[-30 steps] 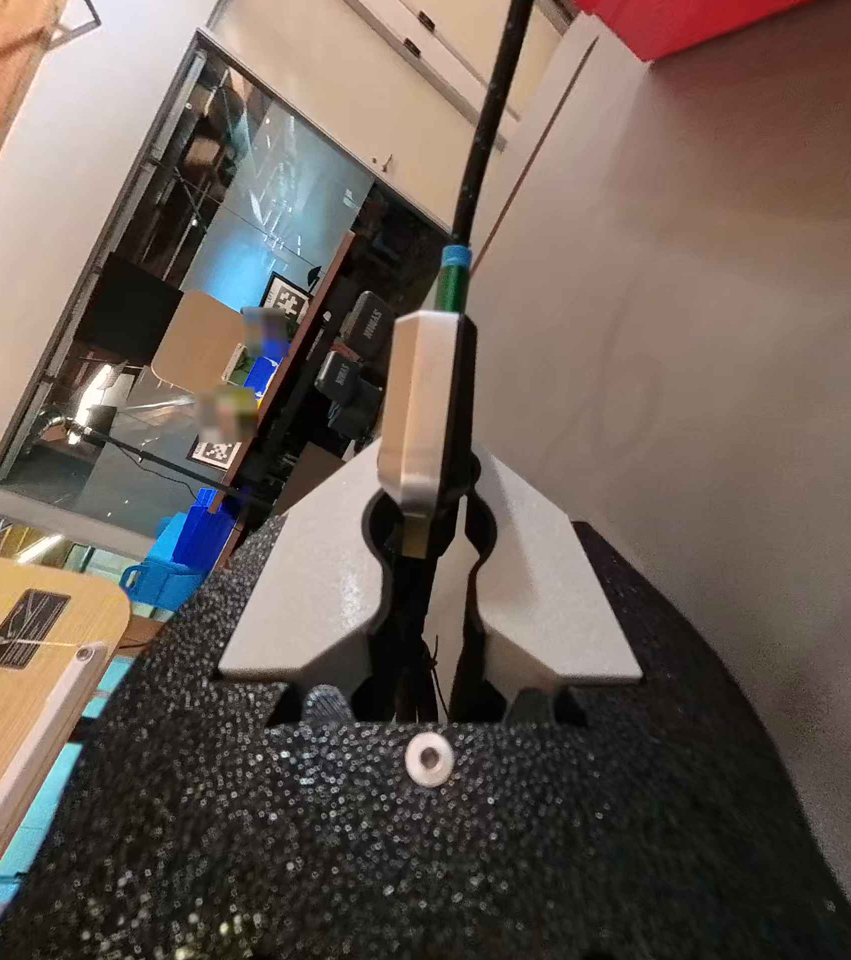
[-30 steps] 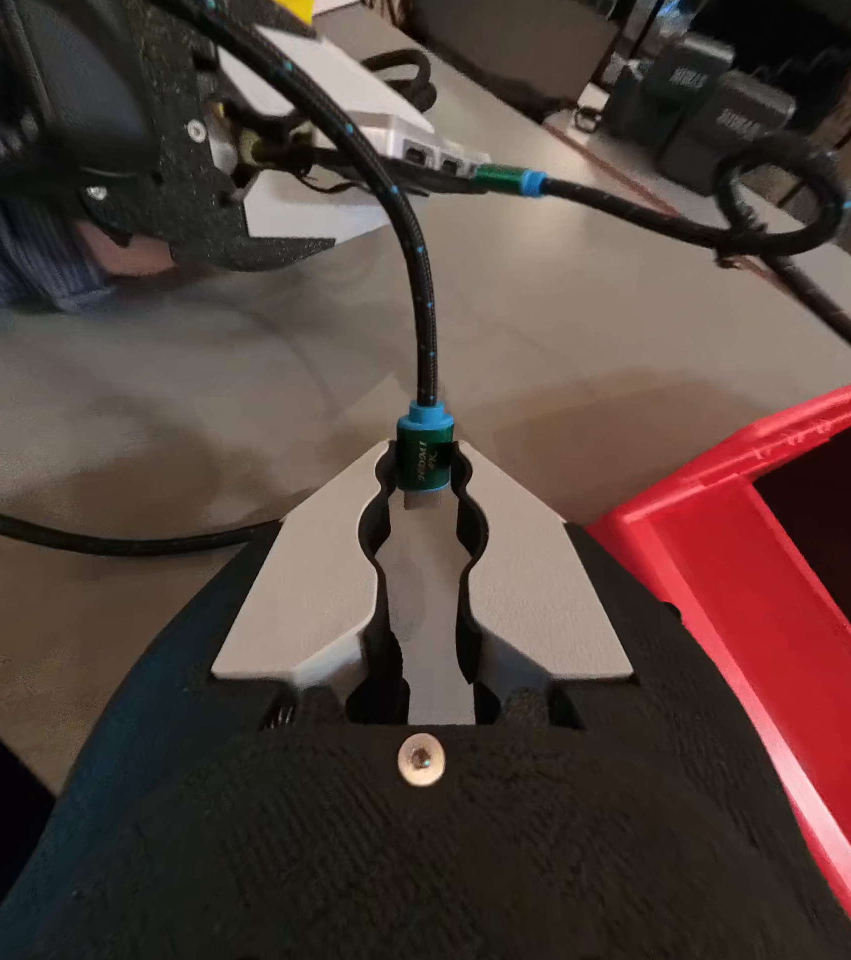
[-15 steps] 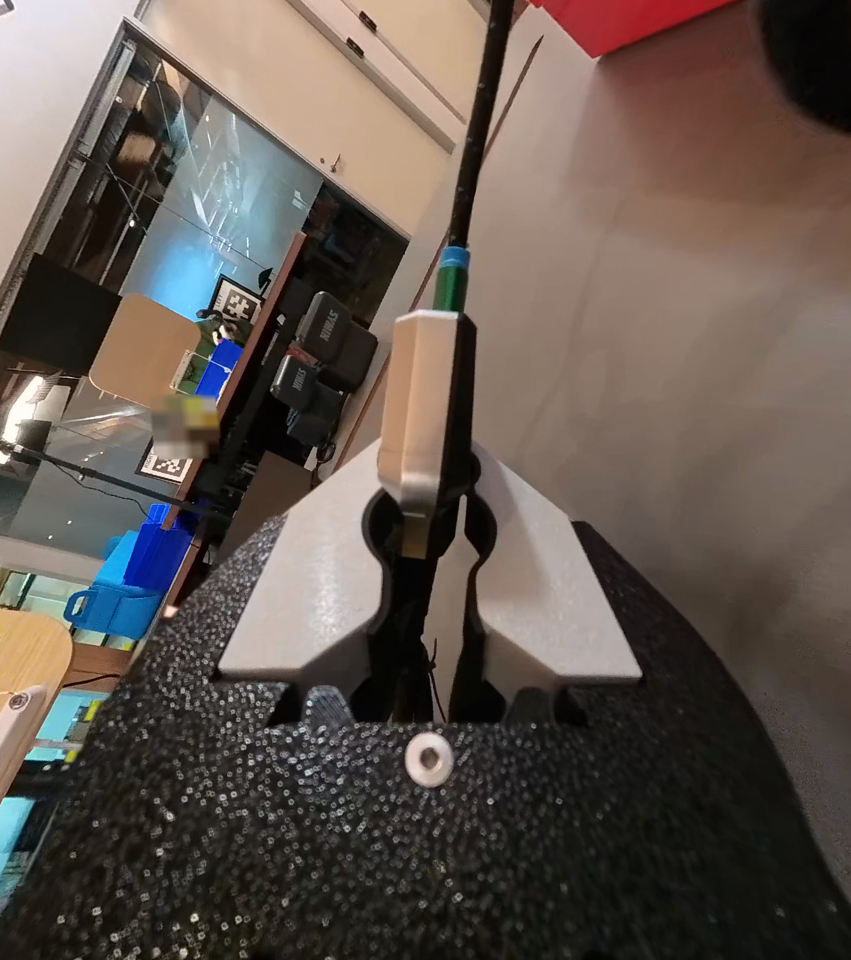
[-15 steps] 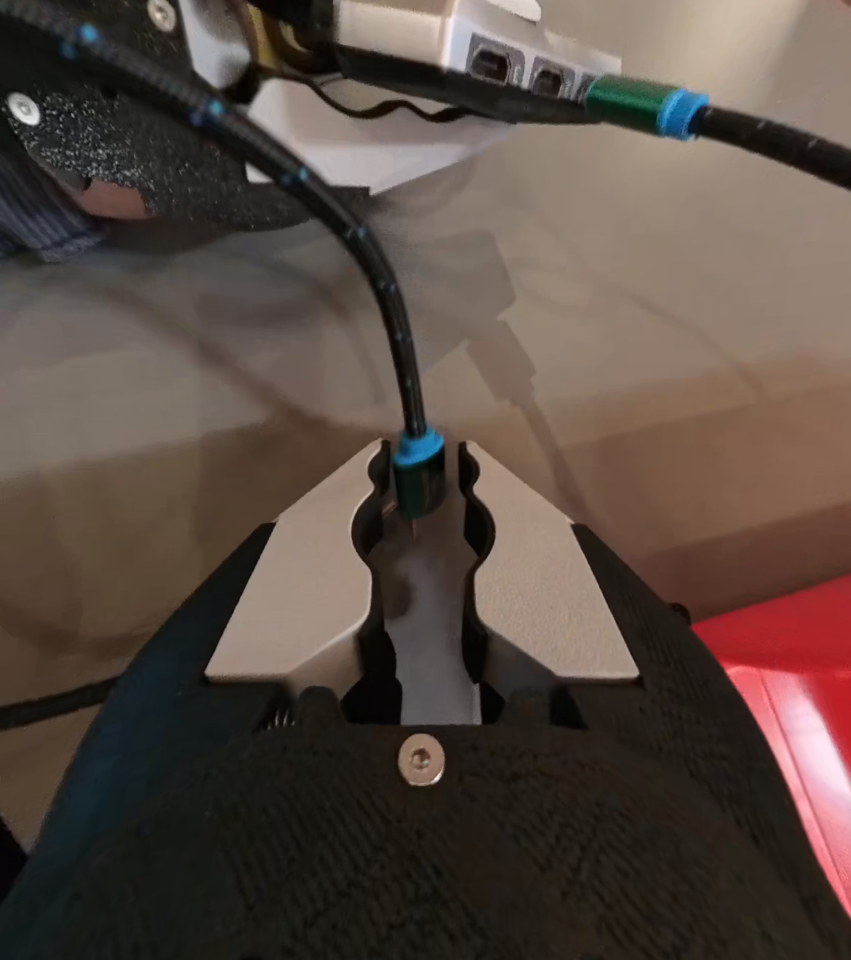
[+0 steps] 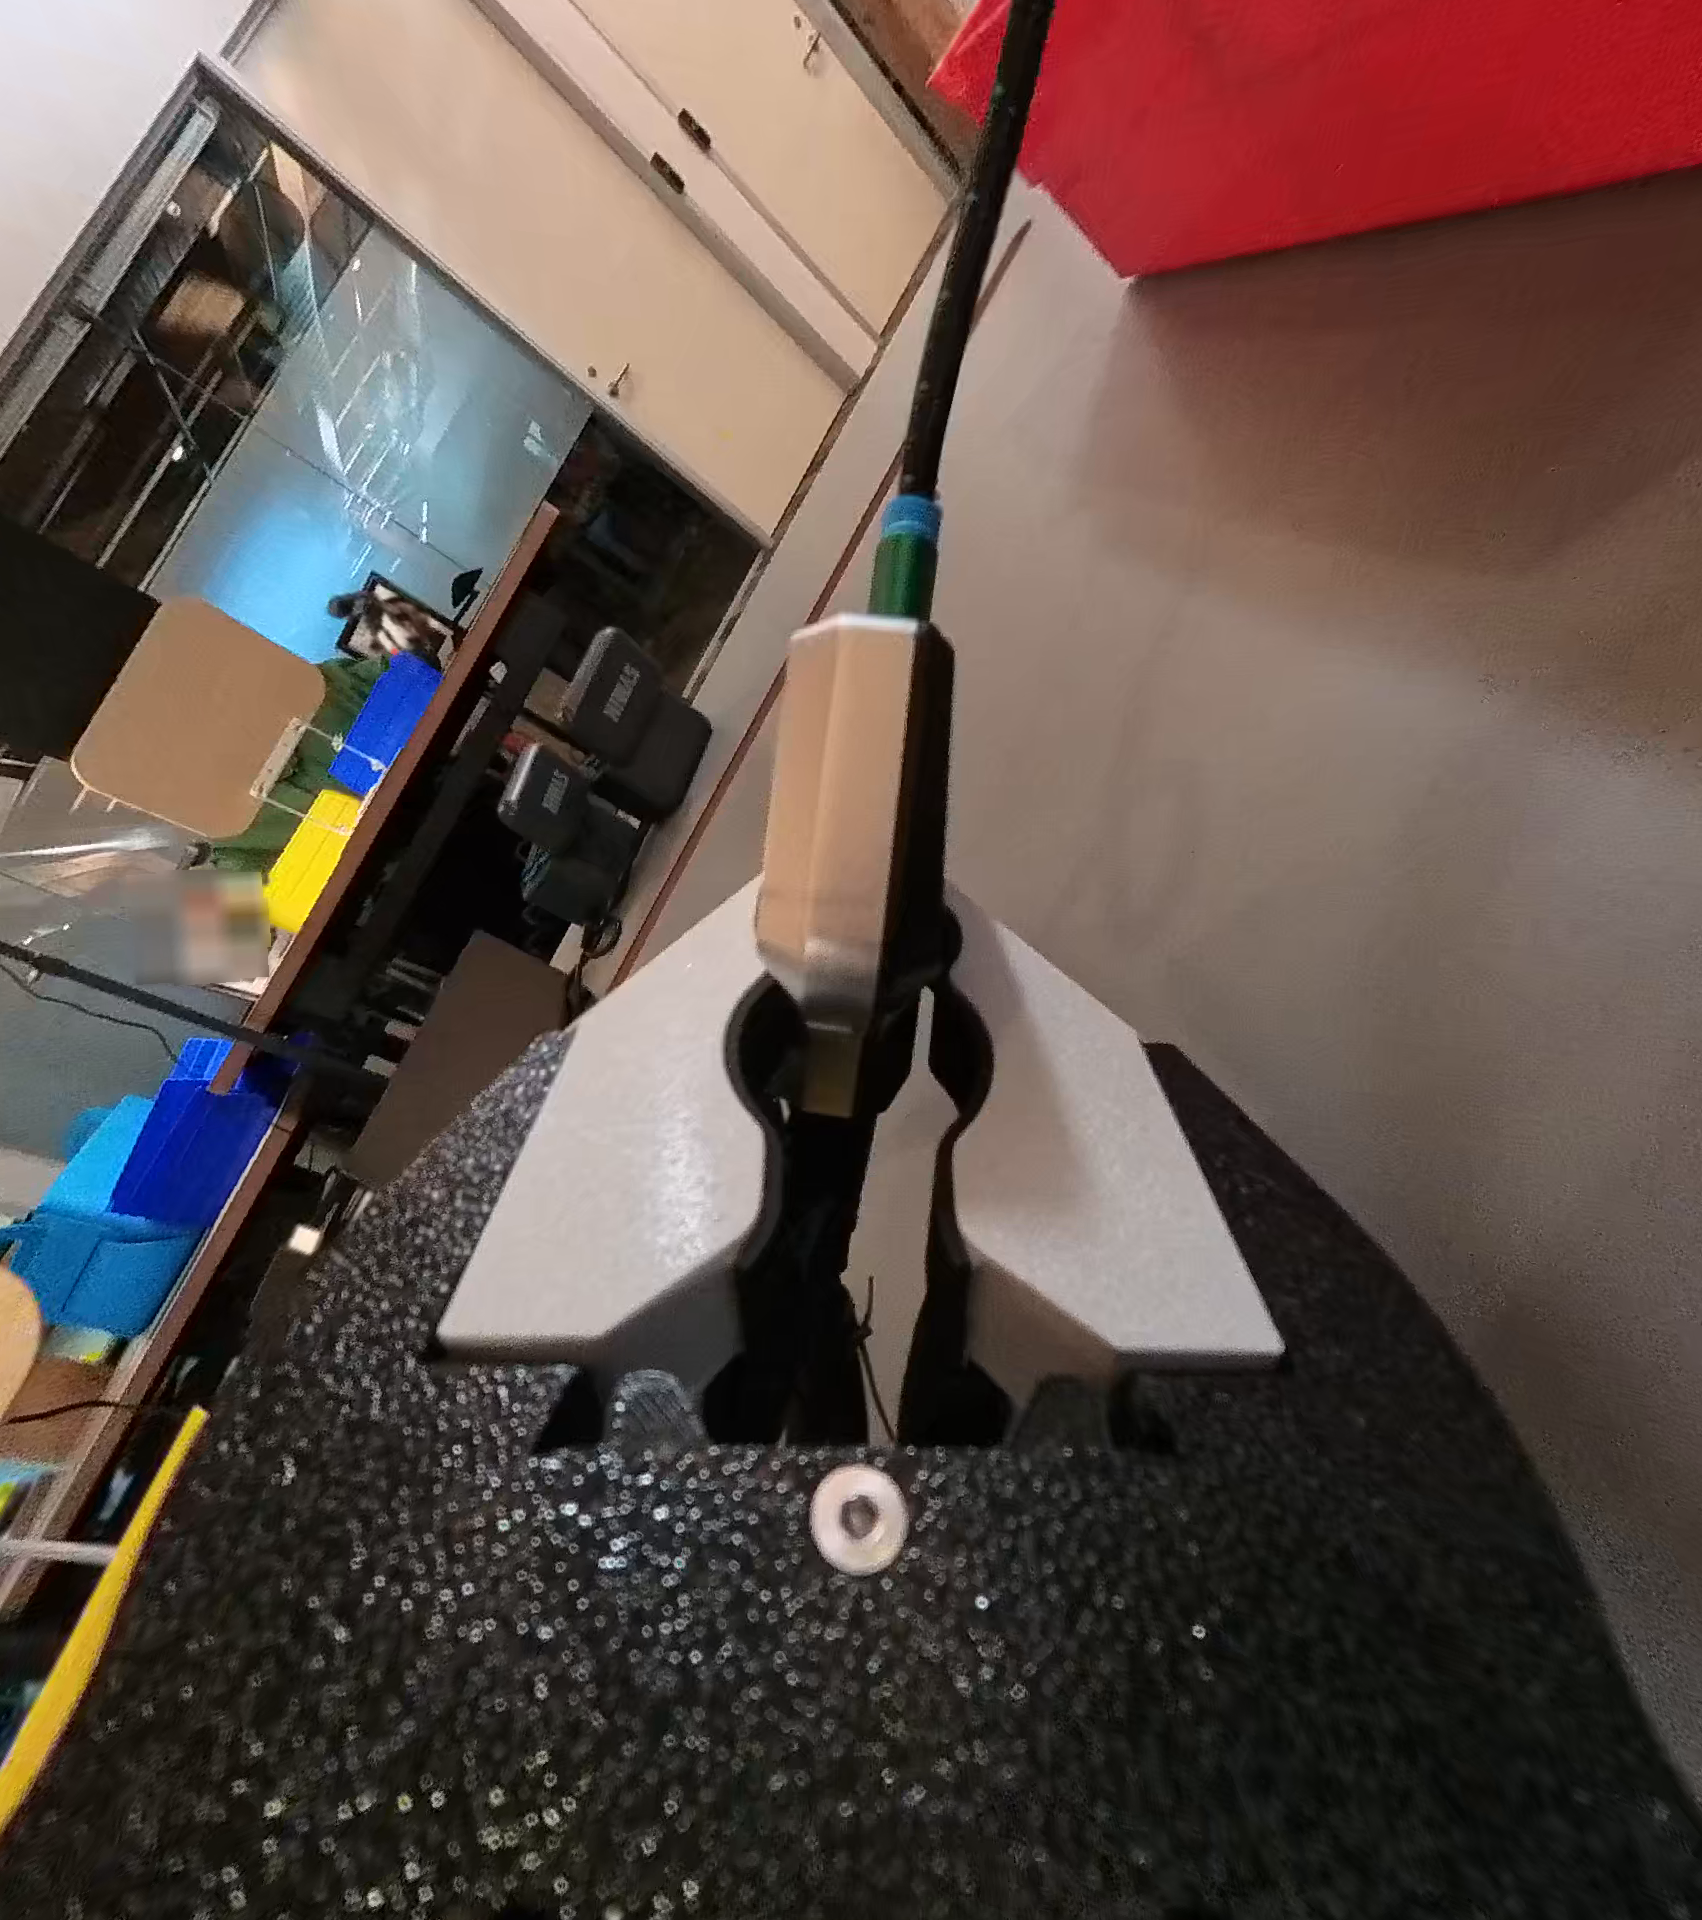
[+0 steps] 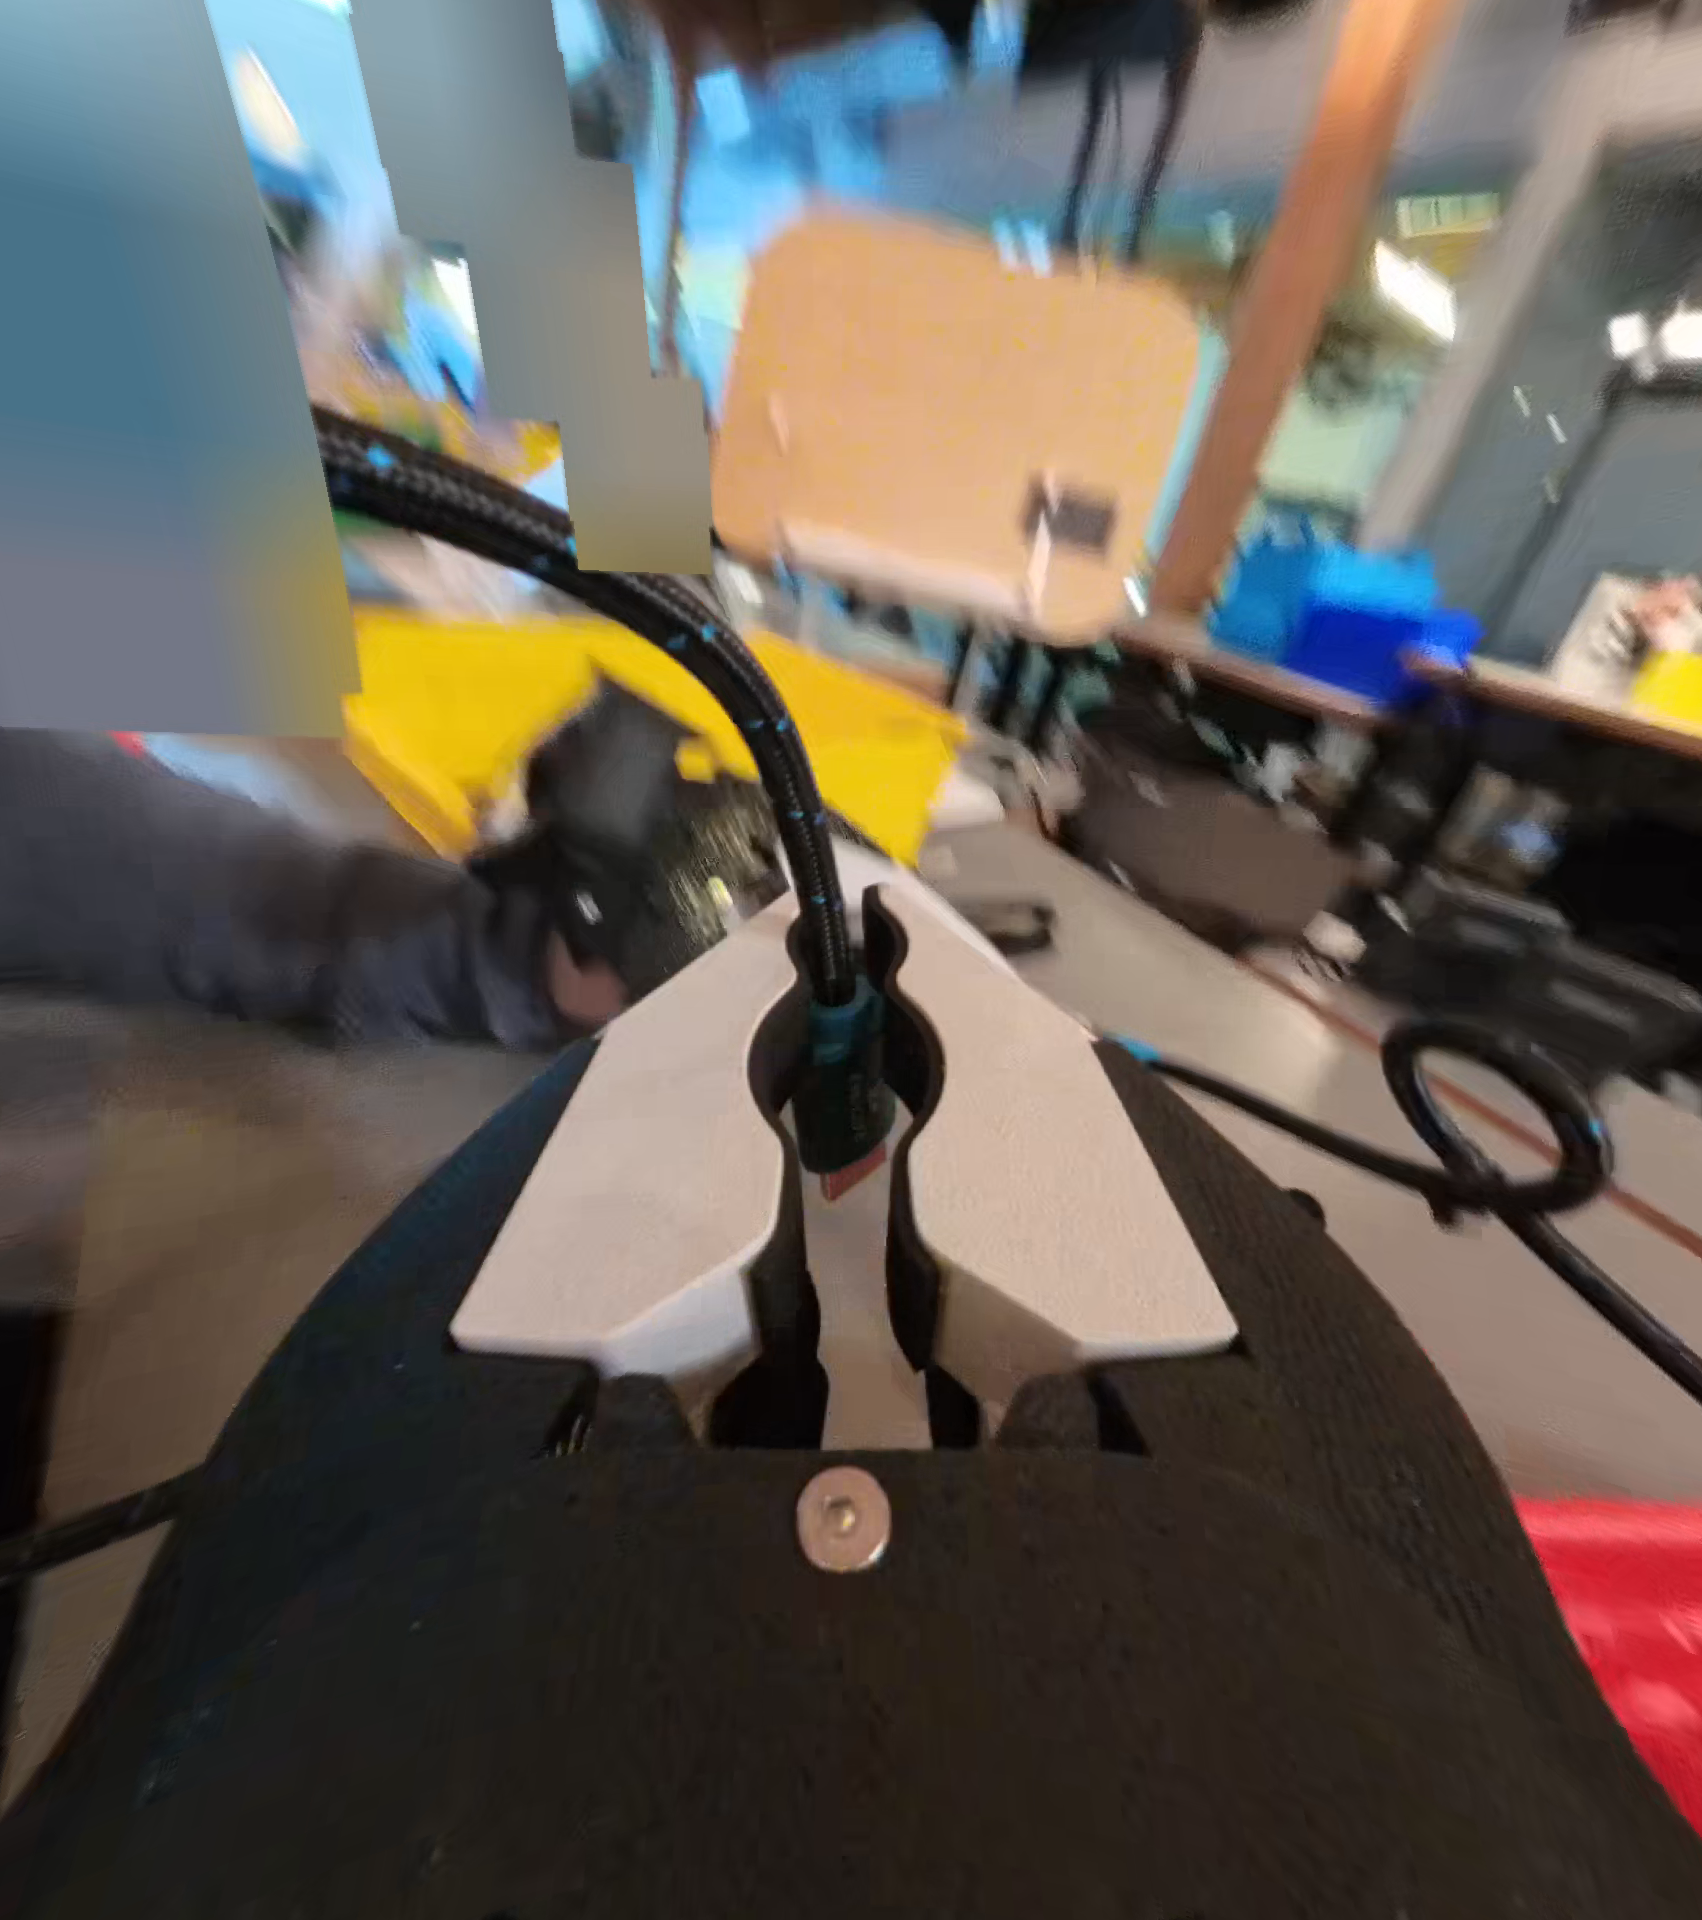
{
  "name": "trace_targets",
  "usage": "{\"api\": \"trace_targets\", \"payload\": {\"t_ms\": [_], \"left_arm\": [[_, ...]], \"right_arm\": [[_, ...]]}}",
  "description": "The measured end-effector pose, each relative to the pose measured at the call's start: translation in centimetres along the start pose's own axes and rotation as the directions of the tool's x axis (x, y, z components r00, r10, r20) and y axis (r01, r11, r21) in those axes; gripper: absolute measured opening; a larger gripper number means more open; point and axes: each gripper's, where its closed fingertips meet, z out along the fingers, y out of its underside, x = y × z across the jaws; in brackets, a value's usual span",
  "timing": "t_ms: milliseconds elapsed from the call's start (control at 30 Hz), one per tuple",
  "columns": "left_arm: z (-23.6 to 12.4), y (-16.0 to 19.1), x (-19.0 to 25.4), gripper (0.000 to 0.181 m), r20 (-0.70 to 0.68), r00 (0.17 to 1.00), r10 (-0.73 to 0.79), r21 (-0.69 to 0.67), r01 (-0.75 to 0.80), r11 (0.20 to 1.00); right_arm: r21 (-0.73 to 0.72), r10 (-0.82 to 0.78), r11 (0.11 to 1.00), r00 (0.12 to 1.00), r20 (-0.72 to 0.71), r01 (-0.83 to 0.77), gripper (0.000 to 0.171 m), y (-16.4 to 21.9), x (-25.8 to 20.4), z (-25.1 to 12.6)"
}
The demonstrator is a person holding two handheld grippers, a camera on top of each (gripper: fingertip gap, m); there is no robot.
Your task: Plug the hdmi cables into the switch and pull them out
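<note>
Two handheld grippers are in my views, each with its jaws closed on something. My left gripper (image 5: 852, 997) clamps the silver switch (image 5: 852, 800) edge-on, held up on its side above the grey table (image 5: 1398, 727). One braided black cable (image 5: 961, 260) is plugged into the switch's far end by a green connector with a blue collar (image 5: 904, 556), and it runs off toward the far edge of the table, past a red bin (image 5: 1398, 114) standing there. Beyond that edge I see shelving with dark cases and blue and yellow bins, all well apart from the work.

My right gripper (image 6: 842, 1049) pinches the green plug (image 6: 842, 1101) of a second braided cable (image 6: 722, 675). The plug's metal tip points back toward my camera, free of any socket, and the cable arches up and away to the left. This view is heavily smeared, so I can only say the dark shape at the left, past a dark sleeve (image 6: 203, 894), is probably my other gripper. Another stretch of black cable forms a small loop (image 6: 1491, 1122) on the table to the right, and a red bin corner (image 6: 1678, 1621) sits near the lower right edge.
</note>
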Motion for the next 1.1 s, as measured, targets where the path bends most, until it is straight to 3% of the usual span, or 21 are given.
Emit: {"api": "trace_targets", "payload": {"t_ms": [100, 200, 333, 467, 567, 633, 767, 900, 1033, 1100], "left_arm": [[-0.7, -1.3, 0.6, 0.021, -0.065, 0.998, -0.023, 0.035, 0.025, 0.999], [-1.6, -2.7, 1.8, 0.020, -0.206, 0.975, -0.086, 0.061, 0.101, 0.993], [-2.8, -4.2, 2.6, 0.020, -0.340, 0.925, -0.168, 0.077, 0.205, 0.976], [-3.2, -4.6, 2.2, 0.020, -0.384, 0.883, -0.271, 0.063, 0.318, 0.946], [-2.8, -3.8, 1.1, 0.020, -0.326, 0.891, -0.316, 0.039, 0.347, 0.937], [-2.5, -2.9, 0.6, 0.020, -0.286, 0.898, -0.335, 0.015, 0.354, 0.935], [-2.0, -1.9, 0.4, 0.020, -0.253, 0.906, -0.339, -0.013, 0.347, 0.938], [-1.8, -1.6, 0.8, 0.020, -0.257, 0.909, -0.328, -0.025, 0.333, 0.943], [-1.7, -1.4, 1.3, 0.020, -0.261, 0.918, -0.298, -0.032, 0.301, 0.953], [-1.6, -1.4, 1.5, 0.020, -0.263, 0.921, -0.287, -0.036, 0.288, 0.957]], "right_arm": [[0.275, 0.168, 0.939, 0.973, 0.160, -0.207, 0.004, -4.2, 0.1, -2.1], [0.377, 0.268, 0.855, 0.925, 0.268, -0.357, 0.004, -6.5, 1.0, -3.2], [0.310, 0.305, 0.867, 0.907, 0.290, -0.391, 0.004, -7.0, 0.9, -2.0], [0.175, 0.350, 0.909, 0.921, 0.174, -0.378, 0.003, -5.6, 1.6, 0.0], [-0.009, 0.265, 0.964, 0.955, 0.136, -0.266, 0.004, -2.6, 0.3, 1.0], [-0.205, 0.118, 0.974, 0.987, 0.105, -0.094, 0.003, 0.9, -0.6, 1.3], [-0.530, -0.255, 0.782, 0.945, 0.207, 0.327, 0.004, 7.3, -1.9, 0.6], [-0.608, -0.357, 0.607, 0.859, 0.367, 0.512, 0.004, 11.0, -3.3, 0.3], [-0.654, -0.400, 0.516, 0.831, 0.387, 0.553, 0.006, 13.0, -3.0, 0.5], [-0.694, -0.410, 0.481, 0.837, 0.362, 0.535, 0.021, 13.6, -2.7, 0.3]]}}
